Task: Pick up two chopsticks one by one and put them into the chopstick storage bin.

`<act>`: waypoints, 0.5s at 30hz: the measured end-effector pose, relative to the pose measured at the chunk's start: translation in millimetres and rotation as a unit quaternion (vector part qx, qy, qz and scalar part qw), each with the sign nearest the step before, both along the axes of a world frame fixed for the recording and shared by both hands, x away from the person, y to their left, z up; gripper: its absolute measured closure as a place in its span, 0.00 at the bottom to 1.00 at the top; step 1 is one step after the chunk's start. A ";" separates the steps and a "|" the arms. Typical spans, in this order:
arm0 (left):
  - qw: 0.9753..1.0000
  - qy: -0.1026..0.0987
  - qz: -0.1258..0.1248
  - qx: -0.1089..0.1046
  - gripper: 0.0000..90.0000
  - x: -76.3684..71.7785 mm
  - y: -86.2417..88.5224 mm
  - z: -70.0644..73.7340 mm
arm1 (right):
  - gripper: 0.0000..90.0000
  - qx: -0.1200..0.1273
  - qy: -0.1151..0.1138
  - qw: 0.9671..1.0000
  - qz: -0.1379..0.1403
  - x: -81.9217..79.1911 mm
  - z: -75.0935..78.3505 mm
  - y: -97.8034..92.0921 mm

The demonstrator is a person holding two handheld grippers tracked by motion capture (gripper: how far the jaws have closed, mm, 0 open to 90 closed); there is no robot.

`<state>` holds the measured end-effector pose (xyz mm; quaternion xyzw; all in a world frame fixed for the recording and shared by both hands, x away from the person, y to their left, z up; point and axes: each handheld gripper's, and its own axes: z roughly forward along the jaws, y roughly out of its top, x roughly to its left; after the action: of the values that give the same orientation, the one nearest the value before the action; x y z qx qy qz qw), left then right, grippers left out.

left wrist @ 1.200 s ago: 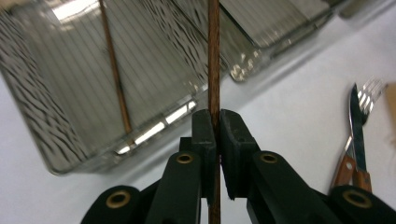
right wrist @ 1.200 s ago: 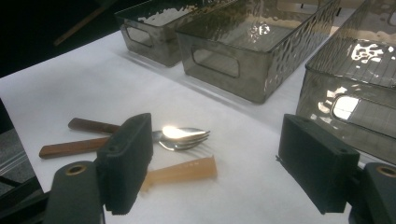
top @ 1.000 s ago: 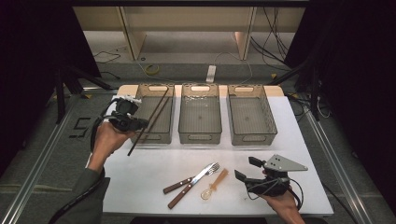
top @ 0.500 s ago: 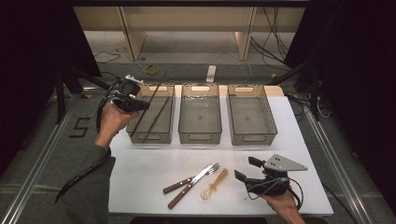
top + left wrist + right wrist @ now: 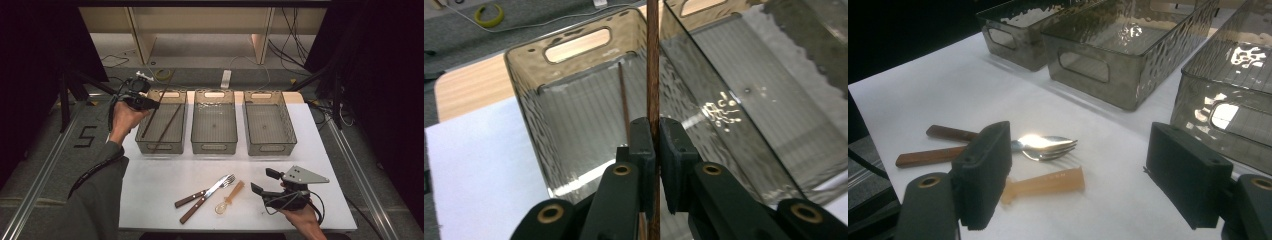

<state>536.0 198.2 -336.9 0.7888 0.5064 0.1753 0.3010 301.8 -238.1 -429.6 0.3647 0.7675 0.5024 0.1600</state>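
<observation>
L gripper (image 5: 150, 104) is at 10 o'clock of the table (image 5: 150, 175), over the left bin (image 5: 161, 146), jaws clamped on a brown chopstick (image 5: 653, 75) that runs up toward 12 in the left gripper view, w/ a 2nd chopstick (image 5: 167, 127) lying slantwise inside the bin. R gripper (image 5: 261, 181) sits low at 5 o'clock, jaws wide apart & holding nothing, just right of the cutlery. 2 wood-handled forks (image 5: 205, 192) & a clear spoon (image 5: 229, 196) lie at 6 o'clock on the white top; middle bin (image 5: 214, 147) & right bin (image 5: 270, 148) stand at 12 to 1.
</observation>
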 end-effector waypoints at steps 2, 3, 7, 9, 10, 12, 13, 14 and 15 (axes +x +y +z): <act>1.000 0.003 0.003 0.002 0.94 3.7 1.4 -1.7 | 0.30 0.001 0.000 1.000 0.001 -0.2 0.2 -0.1; 1.000 0.002 0.003 0.001 0.94 4.8 1.7 -3.0 | 0.30 0.001 0.000 1.000 0.001 -0.3 0.3 -0.2; 1.000 0.004 0.003 0.002 0.94 9.9 0.8 -10.0 | 0.30 0.002 0.001 1.000 0.001 -0.1 0.1 -0.1; 1.000 0.005 0.008 0.002 0.94 13.8 1.2 -13.1 | 0.30 0.002 0.002 1.000 0.002 0.0 -0.1 0.0; 1.000 0.005 0.010 0.003 0.94 15.3 1.3 -14.4 | 0.30 0.002 0.001 1.000 0.002 0.0 -0.1 0.0; 1.000 0.007 0.010 -0.001 0.94 16.9 0.7 -16.7 | 0.30 0.002 0.000 1.000 0.003 -0.1 0.2 -0.1; 1.000 0.007 0.009 0.003 0.94 17.2 -0.2 -17.9 | 0.30 0.003 0.001 1.000 0.003 -0.3 0.2 -0.3; 1.000 0.008 0.007 0.002 0.94 17.6 -0.5 -19.2 | 0.30 0.004 0.002 1.000 0.002 -0.2 0.2 -0.5; 1.000 0.007 0.009 0.000 0.94 17.8 -0.5 -20.5 | 0.30 0.004 0.002 1.000 0.002 0.1 0.0 -0.8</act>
<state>553.8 197.7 -357.4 0.7857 0.5153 0.1723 0.2956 301.9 -238.9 -429.5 0.3644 0.7667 0.5050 0.1561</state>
